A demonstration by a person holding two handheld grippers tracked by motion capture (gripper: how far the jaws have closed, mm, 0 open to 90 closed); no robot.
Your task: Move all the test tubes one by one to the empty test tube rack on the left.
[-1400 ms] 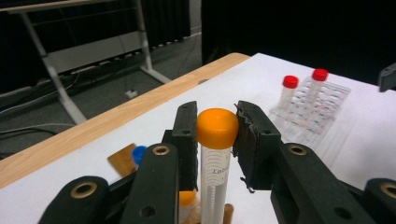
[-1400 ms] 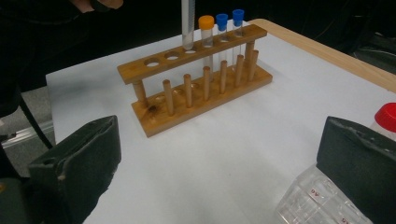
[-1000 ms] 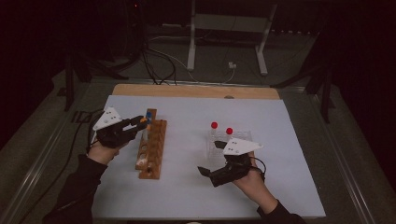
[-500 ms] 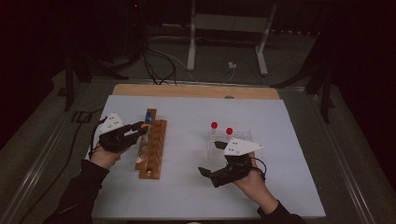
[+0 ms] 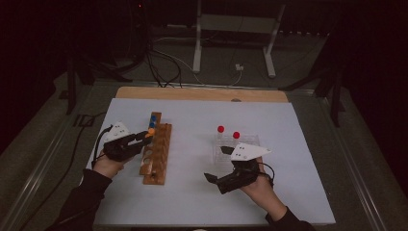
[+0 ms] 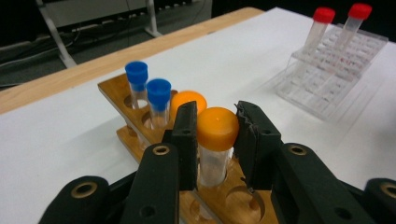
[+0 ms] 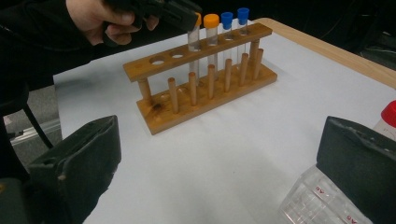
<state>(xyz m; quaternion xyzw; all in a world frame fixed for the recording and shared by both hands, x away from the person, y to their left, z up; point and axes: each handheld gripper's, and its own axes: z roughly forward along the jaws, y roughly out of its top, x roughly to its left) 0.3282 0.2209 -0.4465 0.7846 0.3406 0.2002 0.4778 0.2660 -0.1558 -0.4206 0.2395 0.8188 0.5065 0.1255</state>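
Left edge: a cable point(image 5: 72, 159) runs along the floor beside the tabletop point(image 5: 192, 202), which carries a white sheet.
Left tongs: the left tongs point(image 6: 215, 140) are clamped on the cap of an orange tube point(image 6: 215, 140), one pad on each side of the cap; in the high view they sit at the left side of the rack point(image 5: 156, 154).
Orange tube: it stands upright in a hole of the rack's top bar, its glass passing down through the hole, in the right gripper view at point(image 7: 192, 42).
Neighbours in the rack: a second orange tube point(image 6: 189, 100) stands in the next hole, just behind the gripped one and partly hidden by the left pad; beyond it two blue tubes point(image 6: 148, 93) fill the far holes.
In the way: the second orange cap sits just beside the left pad; I can't tell if they touch.
Free holes: the rack's near holes point(image 7: 167, 59) are open.
Middle: bare white sheet between the rack and the right hand.
Right tongs: the right tongs point(image 5: 215, 181) are wide apart, gripping nothing, low over the sheet, pointing towards the rack.
Right side: a clear tray point(image 5: 235, 149) with two red tubes point(image 5: 228, 132) stands just beyond the right hand.
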